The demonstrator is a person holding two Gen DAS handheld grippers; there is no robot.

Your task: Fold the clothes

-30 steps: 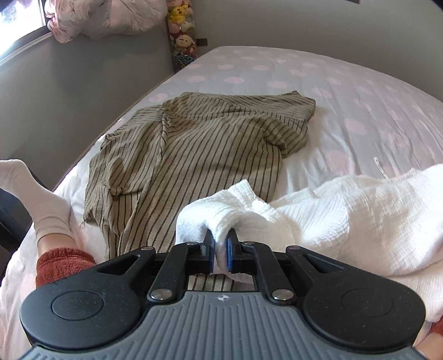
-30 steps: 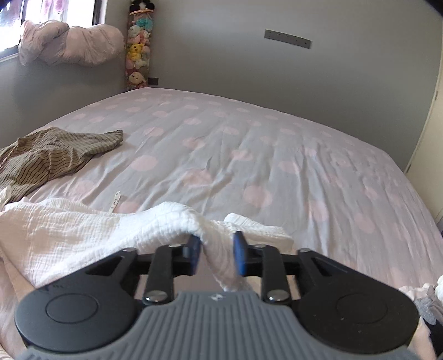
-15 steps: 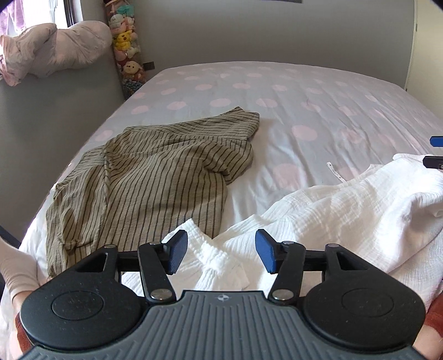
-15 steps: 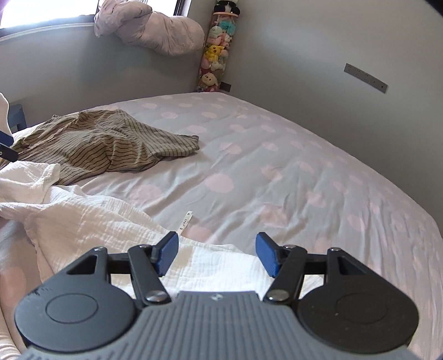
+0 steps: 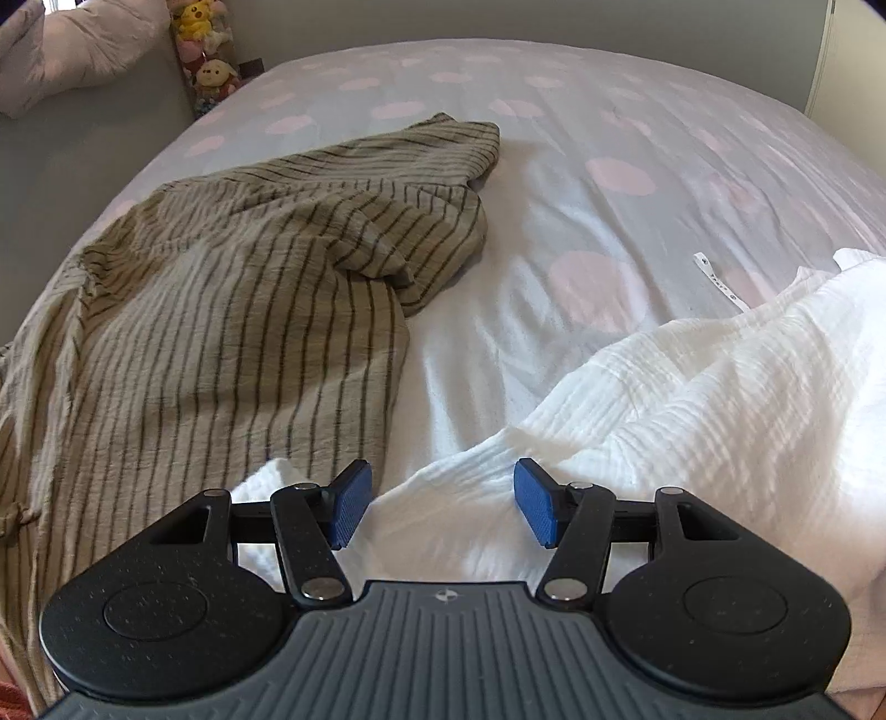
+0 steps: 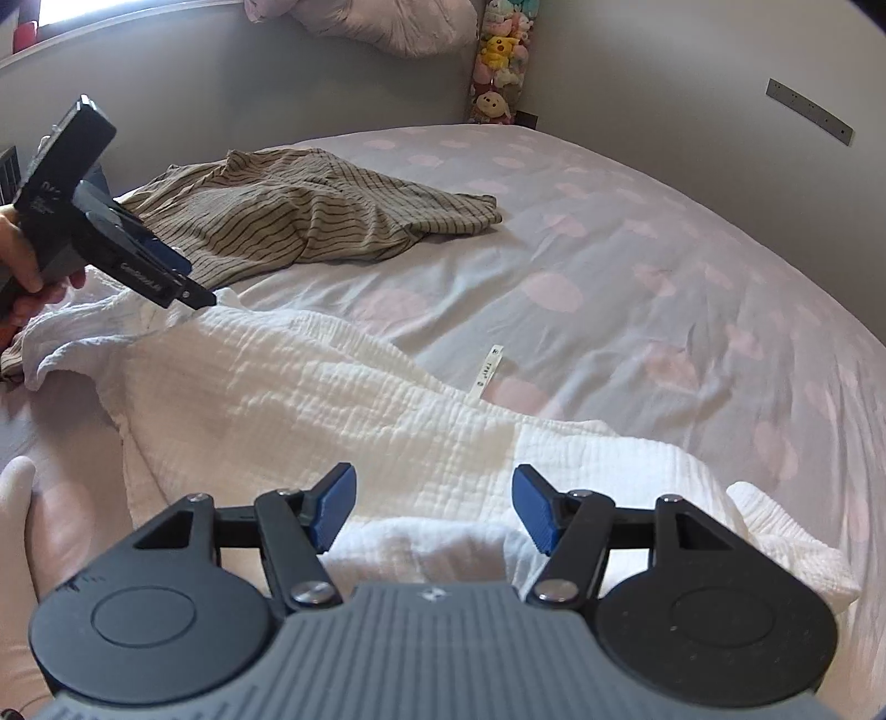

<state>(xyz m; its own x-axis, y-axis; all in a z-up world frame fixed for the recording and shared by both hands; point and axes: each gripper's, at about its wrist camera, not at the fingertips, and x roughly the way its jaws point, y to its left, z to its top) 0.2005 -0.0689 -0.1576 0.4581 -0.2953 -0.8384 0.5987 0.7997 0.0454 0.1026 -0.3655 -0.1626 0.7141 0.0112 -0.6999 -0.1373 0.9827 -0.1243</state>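
A white crinkled garment lies along the near edge of the bed; it also shows in the right wrist view, with a care label sticking out. My left gripper is open and empty just above its left end; in the right wrist view it hovers over that end. My right gripper is open and empty over the garment's right part. An olive striped shirt lies crumpled on the bed to the left, also seen in the right wrist view.
The bed has a grey sheet with pink dots. A grey wall runs along the bed's far left side, with a pink bundle on its ledge and a column of plush toys in the corner.
Both grippers were shut on the white garment a second ago. They opened and let it drop onto the bed, and now hover open above it.
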